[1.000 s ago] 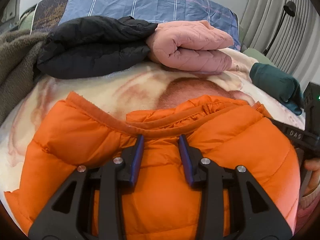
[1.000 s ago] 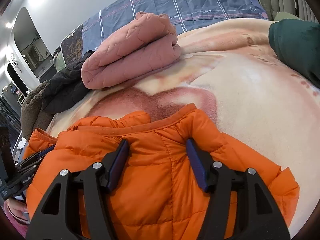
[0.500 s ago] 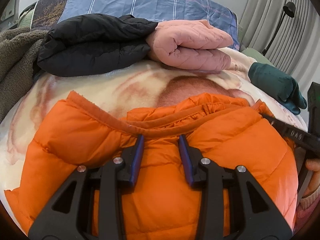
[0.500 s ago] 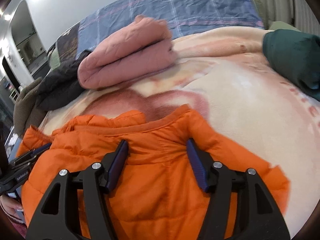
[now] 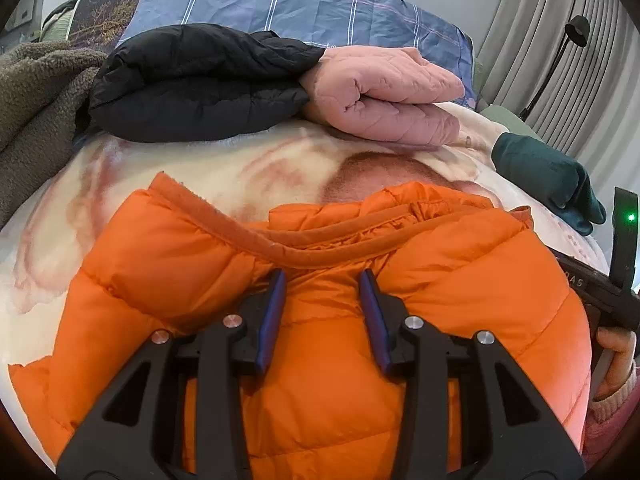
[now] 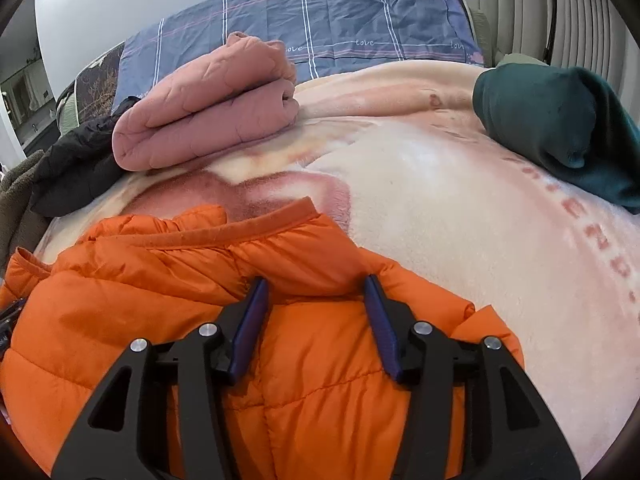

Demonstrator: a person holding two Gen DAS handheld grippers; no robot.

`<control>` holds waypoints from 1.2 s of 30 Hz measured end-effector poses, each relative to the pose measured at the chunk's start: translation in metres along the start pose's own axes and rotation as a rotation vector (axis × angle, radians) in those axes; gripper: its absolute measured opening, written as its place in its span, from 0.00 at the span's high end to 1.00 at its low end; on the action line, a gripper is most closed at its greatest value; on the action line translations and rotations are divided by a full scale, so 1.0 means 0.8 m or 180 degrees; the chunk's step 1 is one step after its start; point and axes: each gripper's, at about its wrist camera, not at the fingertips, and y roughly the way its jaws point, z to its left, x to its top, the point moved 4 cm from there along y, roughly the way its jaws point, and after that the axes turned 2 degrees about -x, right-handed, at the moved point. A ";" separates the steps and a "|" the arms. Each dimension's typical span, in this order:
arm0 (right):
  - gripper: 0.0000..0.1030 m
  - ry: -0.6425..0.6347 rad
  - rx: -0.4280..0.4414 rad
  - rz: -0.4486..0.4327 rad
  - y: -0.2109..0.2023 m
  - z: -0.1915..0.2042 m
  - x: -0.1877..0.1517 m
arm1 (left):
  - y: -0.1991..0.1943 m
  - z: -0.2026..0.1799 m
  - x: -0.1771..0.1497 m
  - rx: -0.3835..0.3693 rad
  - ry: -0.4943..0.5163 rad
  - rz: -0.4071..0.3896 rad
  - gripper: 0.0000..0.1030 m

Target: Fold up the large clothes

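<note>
An orange puffer jacket (image 5: 168,264) lies on the blanket-covered bed, its ribbed edge toward the far side; it also fills the near part of the right wrist view (image 6: 120,300). My left gripper (image 5: 322,276) is open, its fingers resting on the jacket just behind the ribbed edge, with padded fabric bulging between them. My right gripper (image 6: 316,284) is open too, its fingers pressed on the jacket near its right side. The right gripper's body and the hand holding it show at the right edge of the left wrist view (image 5: 616,280).
A folded black jacket (image 5: 192,84) and a folded pink quilted one (image 5: 384,96) lie at the far side by a blue plaid pillow (image 5: 280,8). A dark green garment (image 6: 560,128) lies far right. A grey fleece (image 5: 32,92) is at the left. The cream blanket (image 6: 460,220) is bare on the right.
The right gripper's jaws have narrowed a little and it has shifted left along the jacket. The left gripper has stayed put on the jacket.
</note>
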 end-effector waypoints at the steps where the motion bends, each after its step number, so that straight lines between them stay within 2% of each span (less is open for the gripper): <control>1: 0.49 0.0006 -0.0004 -0.0003 -0.002 0.000 0.001 | 0.000 -0.001 0.000 0.0016 0.0011 0.0002 0.61; 4: 0.49 0.0136 -0.0151 -0.0045 -0.030 0.007 0.006 | 0.001 -0.003 0.000 0.0051 0.0049 0.0005 0.62; 5: 0.49 0.0218 -0.0103 -0.0072 -0.042 0.013 0.006 | 0.001 -0.003 0.000 0.0050 0.0046 0.0003 0.62; 7: 0.49 0.0266 0.0182 -0.0116 -0.069 0.040 0.007 | 0.002 -0.002 0.000 0.0036 0.0028 0.0001 0.62; 12: 0.44 -0.0177 0.0554 -0.0400 -0.110 0.129 0.016 | 0.001 -0.001 0.000 0.0024 0.0015 -0.0011 0.62; 14: 0.43 -0.0294 0.0540 -0.0364 -0.098 0.151 0.015 | 0.000 0.000 0.000 0.0007 -0.0004 -0.0021 0.62; 16: 0.41 -0.0419 0.0292 -0.0119 -0.053 0.157 0.000 | -0.001 0.002 0.000 -0.0011 -0.0034 -0.0021 0.62; 17: 0.38 -0.0379 0.0328 0.0060 -0.023 0.150 -0.012 | -0.001 0.003 0.000 -0.0015 -0.0063 -0.0017 0.62; 19: 0.38 -0.0141 0.0562 0.0086 -0.009 0.133 -0.018 | -0.006 0.011 0.002 -0.0109 -0.0307 -0.0038 0.62; 24: 0.38 -0.0272 0.0433 -0.0022 -0.007 0.139 -0.028 | -0.003 0.015 -0.001 -0.0215 -0.0398 -0.0047 0.62; 33: 0.37 -0.0355 0.0328 0.0027 0.000 0.143 -0.025 | 0.000 0.014 -0.002 -0.0216 -0.0390 -0.0033 0.62; 36: 0.37 -0.0378 0.0241 0.0110 -0.012 0.144 -0.022 | 0.001 0.013 -0.002 -0.0209 -0.0374 -0.0028 0.62</control>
